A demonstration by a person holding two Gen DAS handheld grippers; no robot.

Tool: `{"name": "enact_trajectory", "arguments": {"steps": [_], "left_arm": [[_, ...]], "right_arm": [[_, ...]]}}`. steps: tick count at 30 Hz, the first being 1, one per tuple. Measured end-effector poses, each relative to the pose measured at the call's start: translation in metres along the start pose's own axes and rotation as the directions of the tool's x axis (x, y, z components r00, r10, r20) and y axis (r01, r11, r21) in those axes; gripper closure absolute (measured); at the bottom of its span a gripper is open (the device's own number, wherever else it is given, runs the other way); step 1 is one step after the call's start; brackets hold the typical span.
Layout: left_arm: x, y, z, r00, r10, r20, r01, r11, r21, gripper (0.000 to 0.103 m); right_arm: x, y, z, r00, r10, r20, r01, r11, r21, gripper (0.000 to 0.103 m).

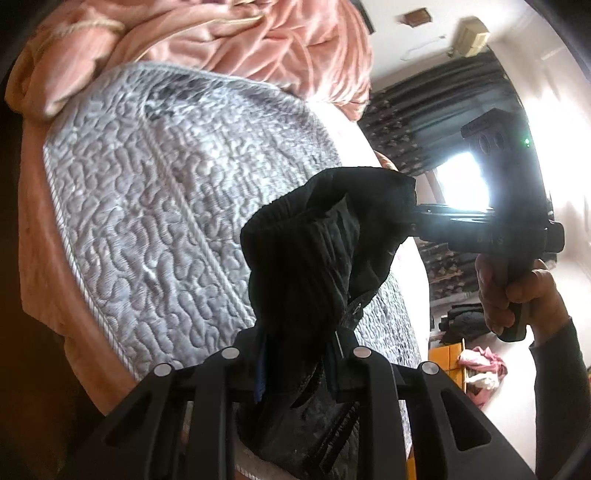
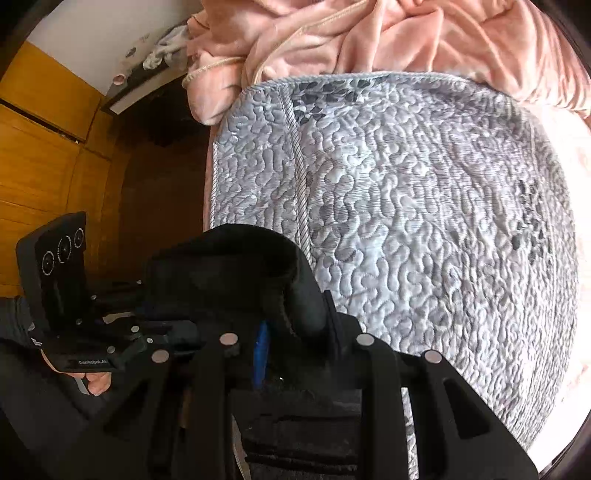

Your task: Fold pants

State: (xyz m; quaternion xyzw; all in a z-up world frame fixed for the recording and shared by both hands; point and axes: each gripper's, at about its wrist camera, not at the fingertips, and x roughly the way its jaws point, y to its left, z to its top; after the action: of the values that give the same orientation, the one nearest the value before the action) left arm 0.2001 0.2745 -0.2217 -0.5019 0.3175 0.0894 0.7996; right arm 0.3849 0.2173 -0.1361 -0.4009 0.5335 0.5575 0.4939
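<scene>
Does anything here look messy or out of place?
Yes. The black pants hang bunched between both tongs, left and right, and a pink blanket lies crumpled at the far end of the grey quilt.

The pants (image 1: 314,251) are showing as matt black ribbed cloth. The quilt (image 2: 424,221) is looking grey, stitched and faintly shiny; the far blanket (image 2: 388,33) is looking plush pink.
</scene>
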Motion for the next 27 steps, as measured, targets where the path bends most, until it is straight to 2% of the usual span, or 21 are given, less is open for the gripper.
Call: {"name": "enact_trajectory", "arguments": {"steps": [11, 27], "left_arm": [[-0.024, -0.045, -0.02, 1.0, -0.028, 0.011, 0.027, 0.995, 0.095, 0.079], [-0.055, -0.089, -0.049, 0.999, -0.033, 0.026, 0.027, 0.977, 0.21, 0.079]], "right_arm": [[-0.044, 0.02, -0.036, 0.996, -0.064, 0.067, 0.065, 0.998, -0.009, 0.078], [-0.092, 0.05, -0.083, 0.981, -0.127, 0.148, 0.127, 0.992, 0.01, 0.078]]}}
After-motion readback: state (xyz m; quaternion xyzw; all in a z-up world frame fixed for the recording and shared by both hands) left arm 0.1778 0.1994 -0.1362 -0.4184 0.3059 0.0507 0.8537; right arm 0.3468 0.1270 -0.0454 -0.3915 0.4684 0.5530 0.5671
